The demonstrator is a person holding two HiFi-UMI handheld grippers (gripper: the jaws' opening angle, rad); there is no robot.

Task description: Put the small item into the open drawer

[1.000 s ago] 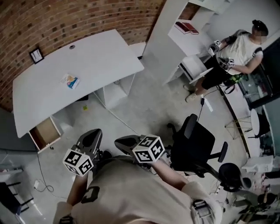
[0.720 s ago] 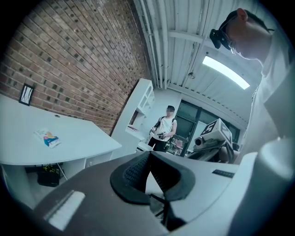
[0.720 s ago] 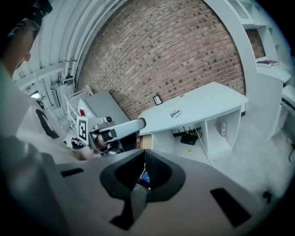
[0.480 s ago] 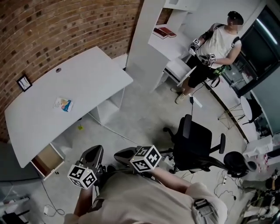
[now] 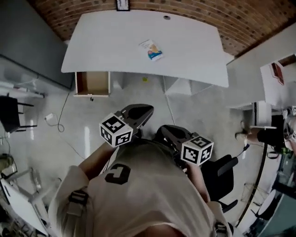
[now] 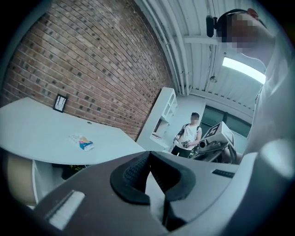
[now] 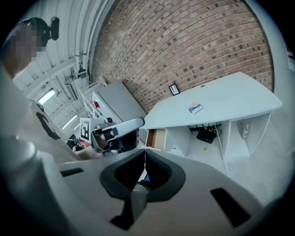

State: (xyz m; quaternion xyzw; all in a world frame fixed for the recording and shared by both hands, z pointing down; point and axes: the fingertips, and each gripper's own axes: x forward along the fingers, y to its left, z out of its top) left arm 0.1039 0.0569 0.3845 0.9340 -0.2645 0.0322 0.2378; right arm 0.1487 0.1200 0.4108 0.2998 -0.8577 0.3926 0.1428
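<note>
The small item (image 5: 151, 50), a flat colourful packet, lies on the white desk (image 5: 194, 51) at the top of the head view. The open drawer (image 5: 92, 83) sticks out under the desk's left end and shows a bare wooden bottom. Both grippers are held close to my body, well short of the desk. My left gripper (image 5: 146, 110) is shut with nothing in it, and so is my right gripper (image 5: 165, 130). The left gripper view has the packet (image 6: 82, 141) far off beyond the shut jaws (image 6: 148, 156). The right gripper view shows the packet (image 7: 195, 108) and the drawer (image 7: 157, 138).
A small picture frame (image 5: 122, 4) stands at the desk's back edge by the brick wall. A black office chair (image 5: 221, 175) is behind me to the right, and a cable (image 5: 58, 121) lies on the floor at left. Another person (image 6: 188, 135) stands by white shelves.
The head view has swung round: the desk, formerly at upper left, now spans the top with the drawer straight ahead on the left. Both grippers stay shut near my body.
</note>
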